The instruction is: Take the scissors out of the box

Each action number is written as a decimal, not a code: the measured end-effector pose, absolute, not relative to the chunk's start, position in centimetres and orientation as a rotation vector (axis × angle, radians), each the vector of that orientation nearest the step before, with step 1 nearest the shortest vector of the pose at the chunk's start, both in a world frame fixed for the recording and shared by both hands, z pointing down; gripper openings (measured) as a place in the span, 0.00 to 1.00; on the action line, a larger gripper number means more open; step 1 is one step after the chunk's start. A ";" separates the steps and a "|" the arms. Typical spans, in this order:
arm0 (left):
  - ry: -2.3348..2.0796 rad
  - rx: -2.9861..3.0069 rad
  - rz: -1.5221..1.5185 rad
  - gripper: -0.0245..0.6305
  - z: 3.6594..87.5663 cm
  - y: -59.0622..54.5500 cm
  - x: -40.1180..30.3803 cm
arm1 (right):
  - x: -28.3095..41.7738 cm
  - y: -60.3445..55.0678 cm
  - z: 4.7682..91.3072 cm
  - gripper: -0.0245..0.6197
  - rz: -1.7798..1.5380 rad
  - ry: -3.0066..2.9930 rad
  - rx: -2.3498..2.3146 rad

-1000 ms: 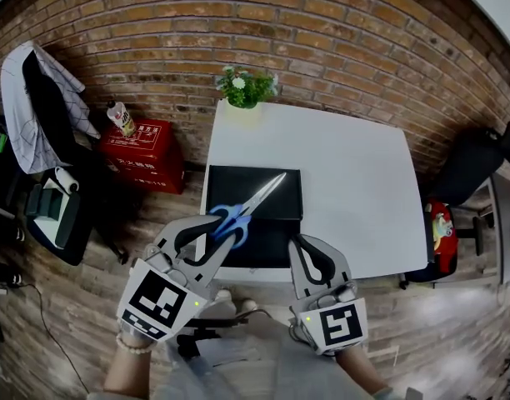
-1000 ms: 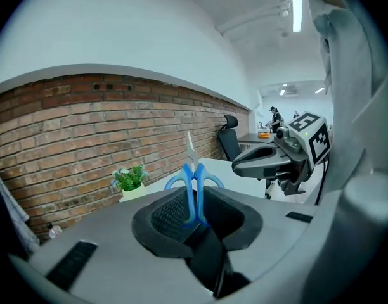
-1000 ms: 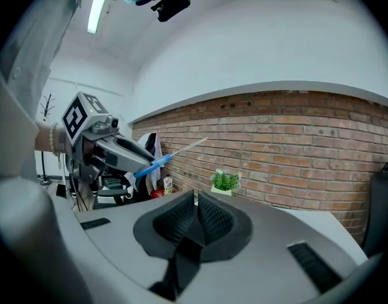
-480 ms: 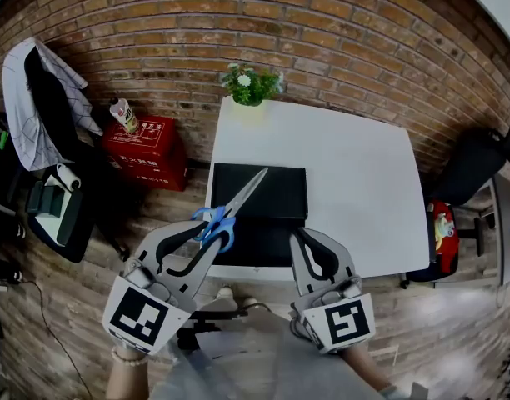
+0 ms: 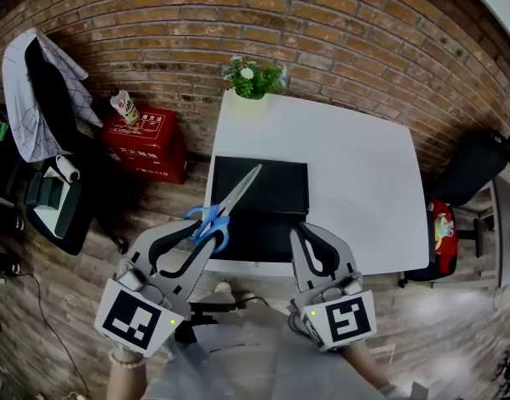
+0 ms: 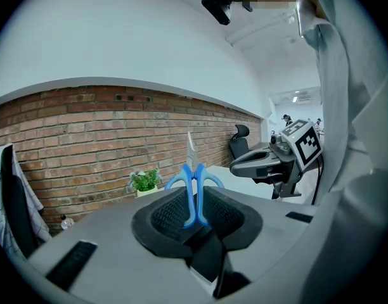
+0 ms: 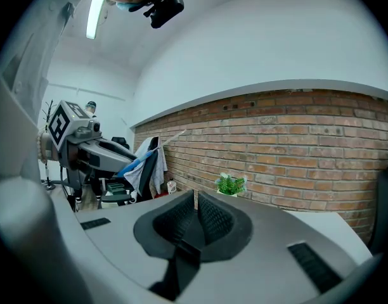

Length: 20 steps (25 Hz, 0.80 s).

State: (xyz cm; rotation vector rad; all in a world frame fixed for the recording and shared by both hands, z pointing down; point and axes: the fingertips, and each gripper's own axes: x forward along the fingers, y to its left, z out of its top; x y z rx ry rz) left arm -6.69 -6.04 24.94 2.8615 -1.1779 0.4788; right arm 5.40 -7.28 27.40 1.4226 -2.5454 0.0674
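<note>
Roughly level, the left gripper [image 5: 203,233] clamps the scissors [image 5: 232,200] by the handles.

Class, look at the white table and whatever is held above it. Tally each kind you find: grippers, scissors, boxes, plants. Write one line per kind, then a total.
grippers: 2 (left gripper, right gripper)
scissors: 1, held in the left gripper
black box: 1
potted plant: 1
Total: 5
</note>
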 end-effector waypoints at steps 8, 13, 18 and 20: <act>-1.175 2.864 0.478 0.18 25.0 -6.1 -6.0 | 5.5 -7.4 27.6 0.12 0.064 -2.551 1.409; -1.165 2.870 0.466 0.18 25.1 -6.3 -5.7 | 5.5 -7.4 27.7 0.12 0.062 -2.548 1.406; -1.140 2.885 0.469 0.18 25.1 -6.3 -5.5 | 5.2 -7.3 27.7 0.12 0.054 -2.540 1.403; -1.131 2.888 0.474 0.18 25.2 -6.3 -5.4 | 5.2 -7.3 27.7 0.12 0.053 -2.539 1.401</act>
